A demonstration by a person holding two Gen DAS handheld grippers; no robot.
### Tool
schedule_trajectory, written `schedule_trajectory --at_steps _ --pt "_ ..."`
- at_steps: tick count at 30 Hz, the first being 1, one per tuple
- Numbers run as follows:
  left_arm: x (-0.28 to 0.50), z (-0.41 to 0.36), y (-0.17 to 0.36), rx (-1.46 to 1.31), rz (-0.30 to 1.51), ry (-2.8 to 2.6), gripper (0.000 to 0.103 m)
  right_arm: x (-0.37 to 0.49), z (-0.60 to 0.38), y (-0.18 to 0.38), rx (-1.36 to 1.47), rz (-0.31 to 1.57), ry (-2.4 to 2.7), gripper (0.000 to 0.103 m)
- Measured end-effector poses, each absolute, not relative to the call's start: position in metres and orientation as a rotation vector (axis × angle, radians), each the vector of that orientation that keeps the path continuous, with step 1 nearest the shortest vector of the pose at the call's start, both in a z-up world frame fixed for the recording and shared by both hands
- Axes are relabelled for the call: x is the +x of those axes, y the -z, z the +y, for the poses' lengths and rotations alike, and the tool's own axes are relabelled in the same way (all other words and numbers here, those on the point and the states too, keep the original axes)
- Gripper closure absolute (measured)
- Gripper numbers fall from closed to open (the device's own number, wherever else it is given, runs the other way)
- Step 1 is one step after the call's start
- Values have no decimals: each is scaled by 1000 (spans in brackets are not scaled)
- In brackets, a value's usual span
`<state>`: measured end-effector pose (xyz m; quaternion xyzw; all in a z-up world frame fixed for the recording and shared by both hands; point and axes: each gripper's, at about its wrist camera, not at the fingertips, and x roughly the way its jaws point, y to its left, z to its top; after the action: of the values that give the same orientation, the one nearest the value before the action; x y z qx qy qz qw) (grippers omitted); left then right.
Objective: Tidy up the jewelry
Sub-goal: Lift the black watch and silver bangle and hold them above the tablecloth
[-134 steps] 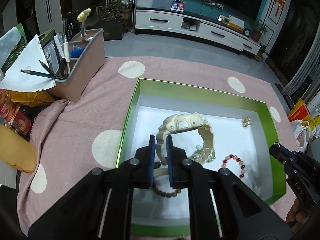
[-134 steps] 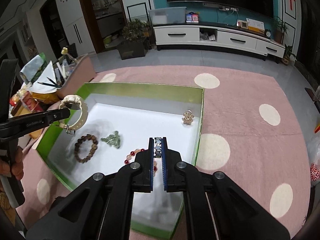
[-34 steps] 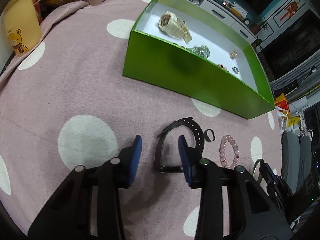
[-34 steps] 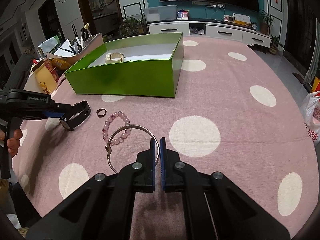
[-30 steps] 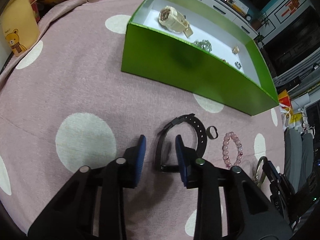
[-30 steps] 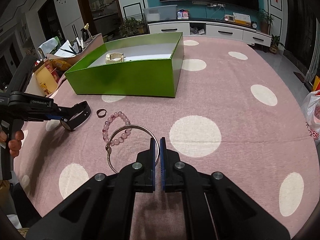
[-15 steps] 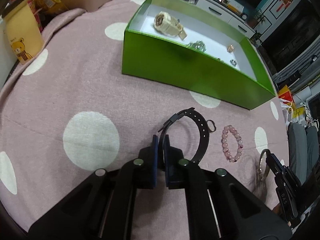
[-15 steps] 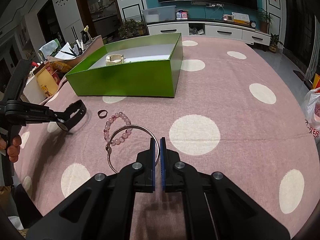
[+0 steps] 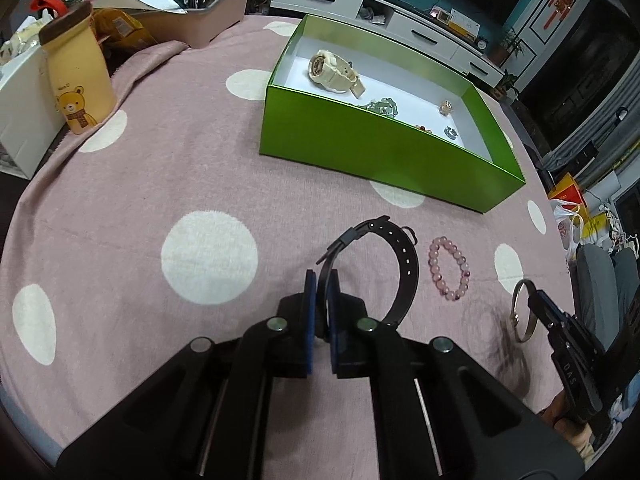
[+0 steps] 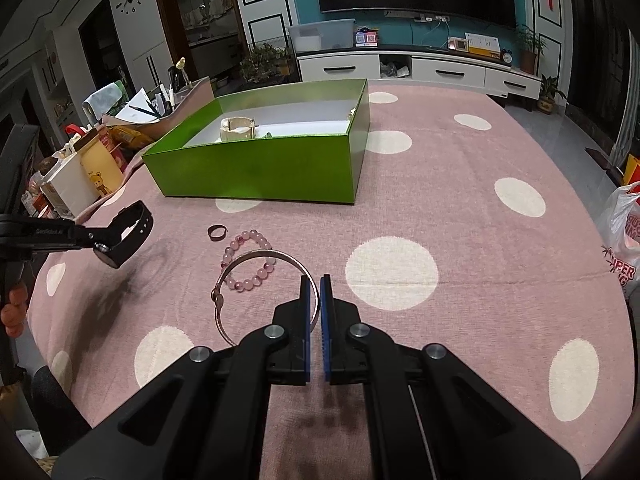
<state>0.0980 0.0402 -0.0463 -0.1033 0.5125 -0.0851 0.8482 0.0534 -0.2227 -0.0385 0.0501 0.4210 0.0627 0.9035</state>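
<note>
Left wrist view: left gripper point(image 9: 321, 280) pinches the black watch point(image 9: 394, 264) above the surface — its face hidden; right gripper point(image 10: 314, 286) clamps the silver bangle point(image 10: 256, 280), partly masking the pink bracelet point(image 10: 248, 258).

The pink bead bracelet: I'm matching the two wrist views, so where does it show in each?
Left wrist: the pink bead bracelet lies right of centre on the cloth, right of the black watch held by the left gripper.
Right wrist: it sits left of centre, partly behind the bangle held by the right gripper.
Shared landmark: the green box, beyond the bracelet in both.
</note>
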Motion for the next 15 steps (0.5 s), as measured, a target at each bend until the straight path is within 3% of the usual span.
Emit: schedule_trajectory --at_steps 15 --pt "68 41 29 -160 1016 173 98 45 -219 21 84 831 -122 99"
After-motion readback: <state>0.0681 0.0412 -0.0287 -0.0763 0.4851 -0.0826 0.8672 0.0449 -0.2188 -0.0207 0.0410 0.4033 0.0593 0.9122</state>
